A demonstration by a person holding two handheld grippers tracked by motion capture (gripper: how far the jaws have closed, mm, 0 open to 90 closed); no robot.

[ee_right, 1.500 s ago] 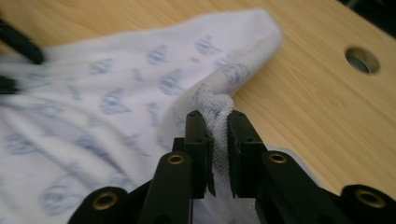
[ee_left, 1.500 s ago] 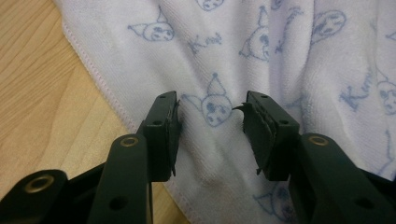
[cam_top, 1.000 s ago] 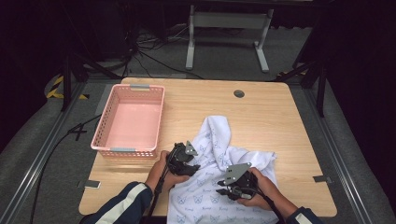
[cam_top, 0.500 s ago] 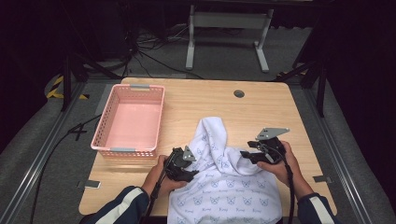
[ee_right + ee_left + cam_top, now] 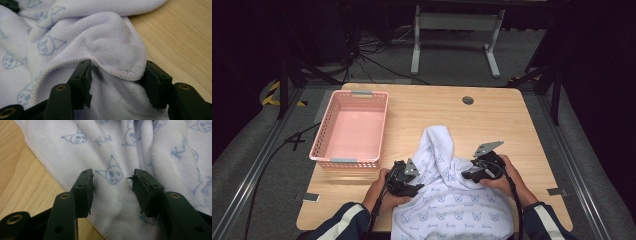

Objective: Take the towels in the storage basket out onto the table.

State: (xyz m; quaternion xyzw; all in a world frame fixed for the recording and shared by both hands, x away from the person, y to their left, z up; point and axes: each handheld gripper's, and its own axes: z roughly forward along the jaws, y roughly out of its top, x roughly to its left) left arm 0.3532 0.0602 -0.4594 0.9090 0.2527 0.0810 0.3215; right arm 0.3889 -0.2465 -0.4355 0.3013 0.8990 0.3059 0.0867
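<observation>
A white towel (image 5: pixel 447 200) with a blue cartoon print lies rumpled on the near part of the wooden table (image 5: pixel 437 107) and hangs over its front edge. My left gripper (image 5: pixel 413 186) sits at the towel's left hem. In the left gripper view the towel (image 5: pixel 112 150) lies flat under my left gripper (image 5: pixel 112 187), whose jaws stand apart without pinching it. My right gripper (image 5: pixel 468 175) is at the towel's right side. Its jaws have just been opening, and a folded hem of the towel (image 5: pixel 105 42) bulges loosely between the jaws of my right gripper (image 5: pixel 116 75).
A pink plastic basket (image 5: pixel 344 161) stands at the table's left side. A round cable hole (image 5: pixel 468 100) sits near the far edge. Bare wood lies beyond the towel and to its right. Cables and a metal stand are on the floor behind.
My right gripper carried the towel's near right part away from me and rightward, then drifted slightly back left with its jaws wider. The towel is now narrower and bunched. The left gripper stayed put.
</observation>
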